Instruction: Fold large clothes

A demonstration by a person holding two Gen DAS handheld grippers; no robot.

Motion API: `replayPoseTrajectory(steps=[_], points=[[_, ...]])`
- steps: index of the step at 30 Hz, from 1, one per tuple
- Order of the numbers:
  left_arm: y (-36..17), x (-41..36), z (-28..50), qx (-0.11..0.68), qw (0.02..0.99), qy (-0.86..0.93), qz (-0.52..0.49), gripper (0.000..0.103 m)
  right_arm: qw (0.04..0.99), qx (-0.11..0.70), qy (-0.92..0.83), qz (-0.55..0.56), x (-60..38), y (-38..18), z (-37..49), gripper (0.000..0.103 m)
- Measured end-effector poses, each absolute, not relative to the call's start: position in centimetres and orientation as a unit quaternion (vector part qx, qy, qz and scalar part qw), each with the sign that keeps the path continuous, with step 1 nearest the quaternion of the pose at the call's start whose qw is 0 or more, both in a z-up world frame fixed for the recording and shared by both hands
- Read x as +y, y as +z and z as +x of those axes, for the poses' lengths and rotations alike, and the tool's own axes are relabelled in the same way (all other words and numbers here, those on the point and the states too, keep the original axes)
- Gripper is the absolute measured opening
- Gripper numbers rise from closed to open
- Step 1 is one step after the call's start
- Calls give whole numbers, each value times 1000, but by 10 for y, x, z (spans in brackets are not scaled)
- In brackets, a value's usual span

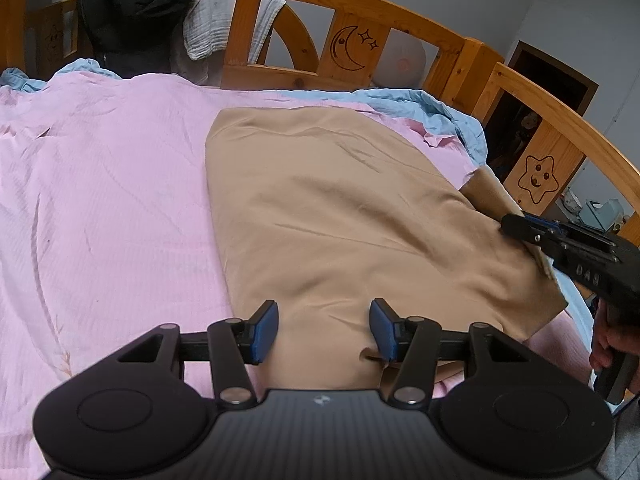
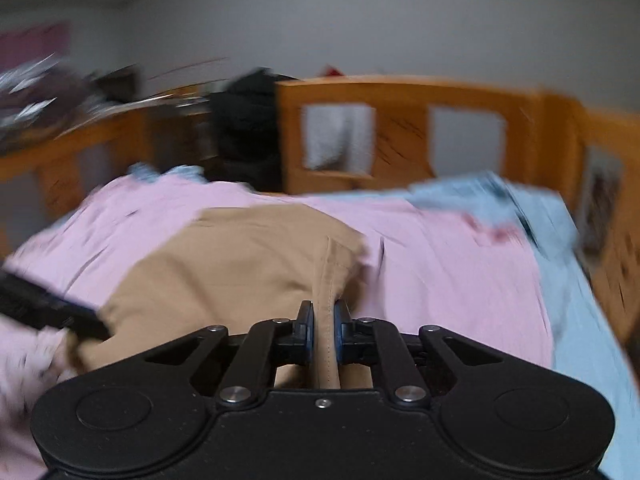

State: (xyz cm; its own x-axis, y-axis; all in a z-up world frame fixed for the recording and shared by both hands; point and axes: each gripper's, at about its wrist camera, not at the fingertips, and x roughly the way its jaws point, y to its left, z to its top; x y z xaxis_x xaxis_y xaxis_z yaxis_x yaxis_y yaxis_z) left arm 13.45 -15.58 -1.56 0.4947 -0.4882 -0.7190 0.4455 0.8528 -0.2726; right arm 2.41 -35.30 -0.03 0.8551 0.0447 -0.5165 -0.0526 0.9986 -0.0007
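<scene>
Tan cloth (image 1: 320, 208) spread flat on the pink sheet (image 1: 100, 200) of a wooden bed (image 1: 360, 12), toward the right side. Not neatly folded yet; looks partly doubled over, with one corner lifted at the right. Most of the folding still to do, at a guess.

Left tongs (image 1: 324, 328) half wide, hanging over the near edge of the cloth, pads not pinching it. Right tongs (image 2: 323, 328) squeezed nearly shut on a seam of the tan cloth, pulling a ridge up.

Hard to tell what kind of clothing it is: no sleeves or legs to see. Near edge hidden under the left tongs. Right-hand view blurry, so the far things look smeared. Only some fingers of a hand (image 1: 606, 344) showing.
</scene>
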Motion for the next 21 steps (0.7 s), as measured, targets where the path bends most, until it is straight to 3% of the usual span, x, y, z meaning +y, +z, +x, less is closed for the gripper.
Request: replayPoseTrajectory(steps=[5,14,16,19,21], points=[[-15,-159,133,423,865,-269,-19,57,961,275,28,-14,-350,-1,25,9],[-13,-160,136,427,862,-274,-10,58,905,373,-57,196,-422,-18,26,7],[-12,-158,140,432,858,-278,-12,58,897,378,-61,222,-431,-22,26,11],[-10,-154,148,439,849,-293,-14,62,893,369,-67,248,-438,-24,25,40],[-9,-149,155,445,842,-304,-28,71,888,361,-62,279,-445,-28,24,73]])
